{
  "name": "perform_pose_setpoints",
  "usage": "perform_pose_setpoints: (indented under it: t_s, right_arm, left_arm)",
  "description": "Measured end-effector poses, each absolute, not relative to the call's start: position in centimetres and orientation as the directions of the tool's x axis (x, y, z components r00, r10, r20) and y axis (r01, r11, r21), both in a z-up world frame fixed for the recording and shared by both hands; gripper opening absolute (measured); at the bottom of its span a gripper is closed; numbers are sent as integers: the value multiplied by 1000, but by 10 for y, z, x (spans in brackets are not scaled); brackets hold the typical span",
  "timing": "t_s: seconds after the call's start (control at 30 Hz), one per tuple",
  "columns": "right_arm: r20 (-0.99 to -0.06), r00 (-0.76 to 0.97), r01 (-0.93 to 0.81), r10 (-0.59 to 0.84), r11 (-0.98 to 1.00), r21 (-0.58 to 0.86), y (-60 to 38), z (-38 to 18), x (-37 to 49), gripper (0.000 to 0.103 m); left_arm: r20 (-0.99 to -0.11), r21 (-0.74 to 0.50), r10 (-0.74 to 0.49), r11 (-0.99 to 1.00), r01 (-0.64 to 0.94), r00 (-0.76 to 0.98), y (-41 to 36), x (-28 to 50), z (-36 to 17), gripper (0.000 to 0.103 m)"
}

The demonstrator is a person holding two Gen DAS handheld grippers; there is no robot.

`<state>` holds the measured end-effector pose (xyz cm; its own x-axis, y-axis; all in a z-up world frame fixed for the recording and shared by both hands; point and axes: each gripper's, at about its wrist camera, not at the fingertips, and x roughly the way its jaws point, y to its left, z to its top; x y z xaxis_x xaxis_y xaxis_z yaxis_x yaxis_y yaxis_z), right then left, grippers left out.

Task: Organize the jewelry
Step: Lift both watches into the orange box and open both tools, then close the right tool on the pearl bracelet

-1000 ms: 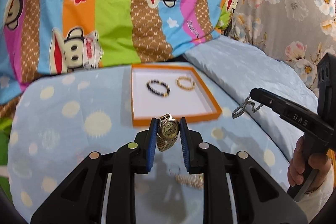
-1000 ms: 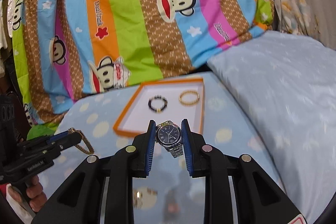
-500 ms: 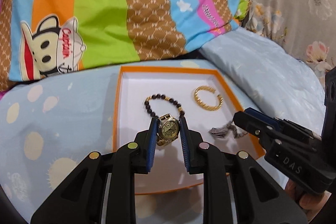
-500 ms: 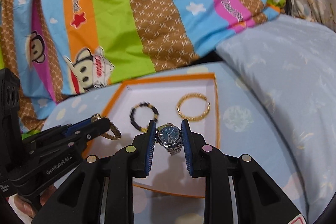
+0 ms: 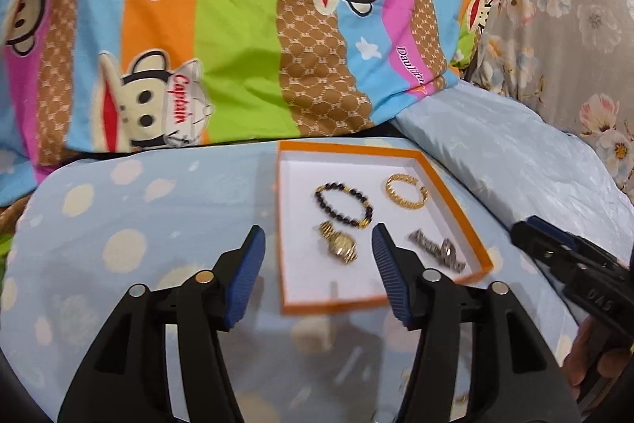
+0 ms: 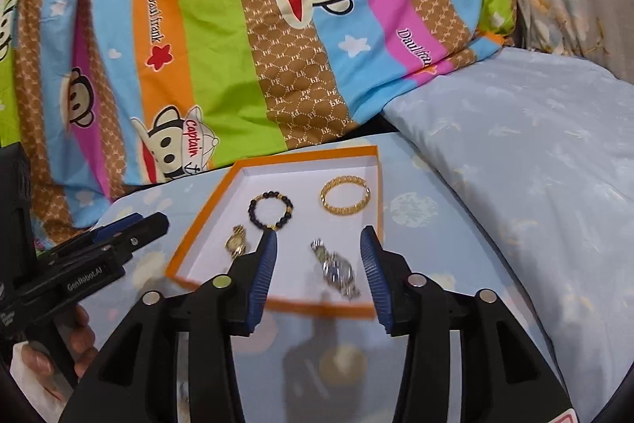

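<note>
On the bed (image 5: pixel 119 209), an orange-rimmed tray (image 5: pixel 455 201) lies on the spotted blue sheet, with a striped monkey-print quilt (image 5: pixel 237 26) at twelve o'clock behind it and a pale pillow (image 6: pixel 515 153) toward three o'clock.

Seen from the left wrist, the left hand-held gripper (image 5: pixel 315 260) has its jaws spread and opening, its blue pads (image 5: pixel 247 264) clear of everything. A gold watch (image 5: pixel 340 244) lies on the tray floor between and just beyond them, touched by neither pad. At twelve o'clock from that watch sits a dark bead bracelet (image 5: pixel 344 203); a gold bangle (image 5: pixel 406 191) lies at about two o'clock, and a silver watch (image 5: pixel 440 252) at three o'clock near the tray's right rim.

Seen from the right wrist, the right hand-held gripper (image 6: pixel 315 272) is likewise apart and opening, and the silver watch, blurred, lies on the tray between its pads without contact. The gold watch is at nine o'clock from it, partly behind the left pad. A hand (image 6: pixel 59 347) grips the other tool's handle at eight o'clock.
</note>
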<state>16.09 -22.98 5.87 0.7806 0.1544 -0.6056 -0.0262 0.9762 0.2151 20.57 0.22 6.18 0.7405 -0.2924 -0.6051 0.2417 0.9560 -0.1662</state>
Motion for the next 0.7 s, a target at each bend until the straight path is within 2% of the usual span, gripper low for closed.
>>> perform_pose_setpoints:
  t_s: [0.33,0.7]
  right_arm:
    - [-689,710,-45,146,986,163,-201,23,53,47]
    - [-726,657,-138,202,979,147,-156,4,31,47]
  left_arm:
    - [-698,-170,-230,973,156,678,54,109,23,55]
    - [-734,-167,-223,975,148,642,55,69,3,55]
